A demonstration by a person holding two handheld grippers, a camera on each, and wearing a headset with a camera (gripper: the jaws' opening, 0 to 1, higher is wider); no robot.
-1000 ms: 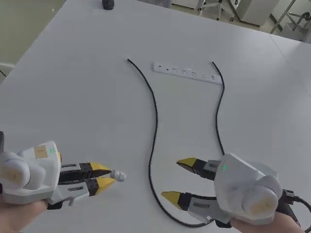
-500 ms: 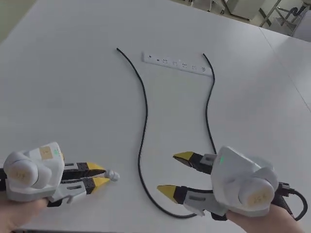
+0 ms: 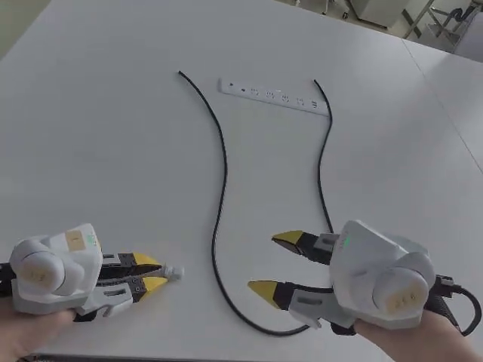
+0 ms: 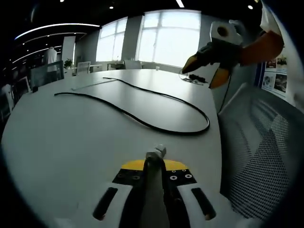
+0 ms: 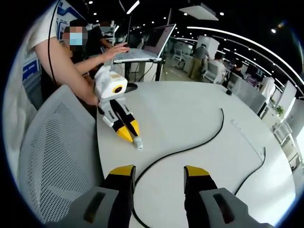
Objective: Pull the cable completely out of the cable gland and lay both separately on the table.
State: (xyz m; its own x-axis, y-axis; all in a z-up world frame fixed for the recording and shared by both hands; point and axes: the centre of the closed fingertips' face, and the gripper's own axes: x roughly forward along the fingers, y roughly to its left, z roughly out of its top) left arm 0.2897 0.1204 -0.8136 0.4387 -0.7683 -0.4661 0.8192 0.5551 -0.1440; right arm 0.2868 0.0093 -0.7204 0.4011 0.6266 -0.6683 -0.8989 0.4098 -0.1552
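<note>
The left gripper (image 3: 161, 273) has its yellow-tipped jaws closed on a small pale grey cable gland (image 3: 173, 273). The gland sticks straight out past the jaw tips, its long axis in line with the jaws and its free end aimed at the cable and the other gripper. In the left gripper view the gland (image 4: 156, 152) sits pinched at the very tip; whether it touches the counter, I cannot tell. The hand holds this gripper low and nearly level at the near edge of the white counter (image 3: 106, 136).

The right gripper (image 3: 275, 264) is also held low, angled towards the left one, with its jaws spread wide and nothing between them.

The thin black cable (image 3: 223, 177) lies free on the counter in a long U. Both its ends point away towards a white power strip (image 3: 275, 96) at the far side, and its bend curls just beneath the right gripper. It lies apart from the gland.

From the right gripper view, a grey mesh chair (image 5: 52, 156) stands at the counter's edge, and a person (image 5: 71, 71) beyond it works at an open laptop (image 5: 142, 45).
</note>
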